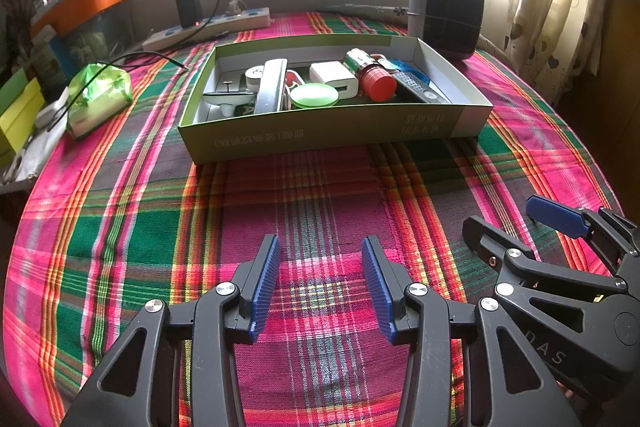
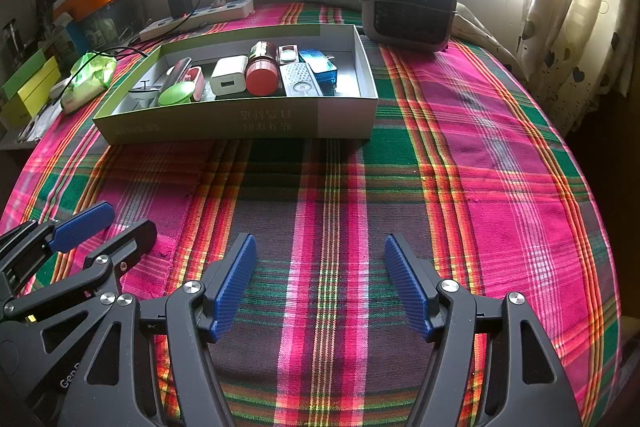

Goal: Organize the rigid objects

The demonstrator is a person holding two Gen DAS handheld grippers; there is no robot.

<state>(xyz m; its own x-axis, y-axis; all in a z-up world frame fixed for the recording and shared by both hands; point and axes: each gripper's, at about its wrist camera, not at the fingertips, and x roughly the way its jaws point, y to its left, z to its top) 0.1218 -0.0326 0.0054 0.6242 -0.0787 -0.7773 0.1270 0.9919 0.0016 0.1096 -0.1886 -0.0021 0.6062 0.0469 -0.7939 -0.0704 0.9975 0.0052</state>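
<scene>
A shallow green cardboard box (image 1: 320, 131) lies on the plaid cloth and holds several small rigid objects: a red-capped bottle (image 1: 370, 75), a white charger block (image 1: 334, 79), a green round lid (image 1: 314, 95), a grey remote (image 1: 418, 87), a dark case (image 1: 272, 85). The box also shows in the right wrist view (image 2: 240, 121), with the bottle (image 2: 262, 73) and the charger (image 2: 228, 75). My left gripper (image 1: 320, 281) is open and empty, low over the cloth in front of the box. My right gripper (image 2: 320, 283) is open and empty beside it, seen in the left wrist view (image 1: 508, 227).
A grey fan heater (image 2: 408, 1) stands behind the box at the right. A power strip (image 1: 208, 27) with a black adapter lies at the back. A green bag (image 1: 98, 99) and yellow-green boxes (image 1: 18, 115) sit at the left. Curtains (image 2: 576, 7) hang at the right.
</scene>
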